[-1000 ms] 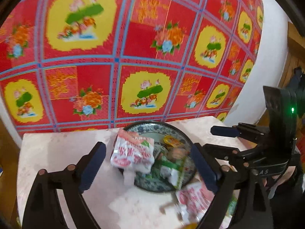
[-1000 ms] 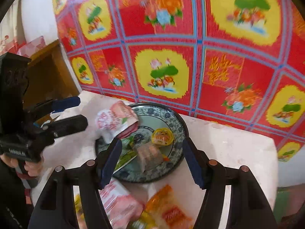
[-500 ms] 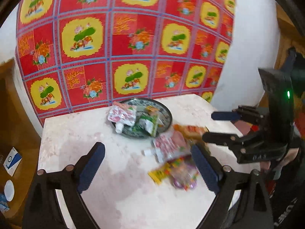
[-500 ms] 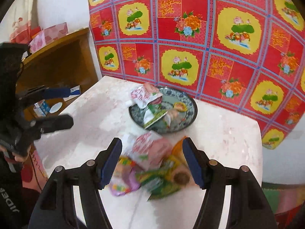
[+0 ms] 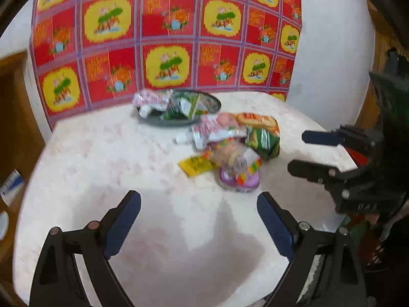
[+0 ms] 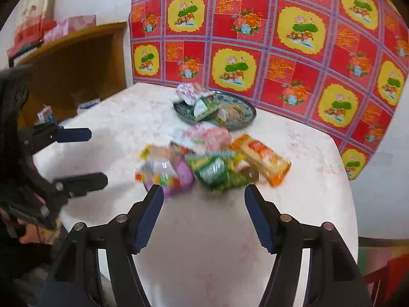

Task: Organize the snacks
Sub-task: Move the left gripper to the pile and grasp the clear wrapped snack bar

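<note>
A dark patterned plate [image 5: 214, 102] [image 6: 245, 107] sits at the back of the white marble table and holds several snack packets, among them a pink-and-white pouch [image 5: 150, 101] [image 6: 190, 92]. A loose pile lies in front of it: a pink pouch [image 5: 217, 128] [image 6: 207, 135], an orange packet [image 5: 258, 121] [image 6: 263, 158], a green bag [image 5: 263, 142] [image 6: 214, 172] and a purple candy bag [image 5: 240, 176] [image 6: 173, 176]. My left gripper [image 5: 198, 204] [image 6: 81, 156] is open and empty, well short of the pile. My right gripper [image 6: 204, 198] [image 5: 304, 151] is open and empty, just before the pile.
A red and yellow floral cloth [image 5: 166, 38] [image 6: 281, 38] hangs on the wall behind the table [image 5: 115, 166] [image 6: 217, 230]. A wooden shelf unit [image 6: 71, 58] stands to the left, with small boxes [image 6: 47, 115] low beside it. The table edge runs close on the right [image 6: 342, 166].
Both grippers have pulled back from the plate toward the table's near edge. The loose pile in front of the plate has come fully into view. Both stay open.
</note>
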### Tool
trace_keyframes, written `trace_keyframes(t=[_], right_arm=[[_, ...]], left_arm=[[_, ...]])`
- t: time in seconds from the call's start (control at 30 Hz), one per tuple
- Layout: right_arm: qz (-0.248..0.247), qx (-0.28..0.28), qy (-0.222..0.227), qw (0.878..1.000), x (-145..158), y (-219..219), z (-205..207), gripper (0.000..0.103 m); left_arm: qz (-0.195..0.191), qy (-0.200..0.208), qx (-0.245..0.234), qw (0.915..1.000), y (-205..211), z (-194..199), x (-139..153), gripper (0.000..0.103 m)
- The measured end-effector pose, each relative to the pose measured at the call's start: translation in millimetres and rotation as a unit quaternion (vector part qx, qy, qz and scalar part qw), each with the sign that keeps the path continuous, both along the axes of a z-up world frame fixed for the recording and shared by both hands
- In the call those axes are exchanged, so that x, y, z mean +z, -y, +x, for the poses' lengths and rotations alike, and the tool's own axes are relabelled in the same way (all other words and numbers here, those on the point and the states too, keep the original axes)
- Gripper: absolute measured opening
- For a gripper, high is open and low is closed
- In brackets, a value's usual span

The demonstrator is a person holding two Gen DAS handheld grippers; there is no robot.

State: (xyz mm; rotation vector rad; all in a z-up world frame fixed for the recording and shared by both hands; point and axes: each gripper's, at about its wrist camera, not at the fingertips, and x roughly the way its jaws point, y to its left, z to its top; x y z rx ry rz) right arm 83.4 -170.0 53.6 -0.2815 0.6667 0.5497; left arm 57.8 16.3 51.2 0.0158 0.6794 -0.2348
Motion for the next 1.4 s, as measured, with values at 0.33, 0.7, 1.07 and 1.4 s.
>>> trace_keyframes(t=[0.33,0.7,1.07,1.4], right_arm=[[0.058,-0.017,-0.021,0.998,-37.1,4.8,-4.4,0.068],[0.056,-0.080,0.032,0.995,-46.1,7.2,-1.8,0.068],[0.062,-0.076,0.043,0.994,-49.6,9.6,-1.0,0.069],[0.064,-0.081,0.047,0.994,-49.7,9.3,0.5,0.069]], left_arm=[[-0.017,-0.012,0.005,0.9998,0.1,0.3,-24.5,0.095],[-0.030,-0.008,-0.021,0.9993,17.0,37.1,-6.5,0.094],[-0.013,-0.017,-0.053,0.9984,53.1,63.8,-0.7,0.078],[-0.039,-0.022,-0.046,0.9979,35.8,56.0,-2.7,0.037]])
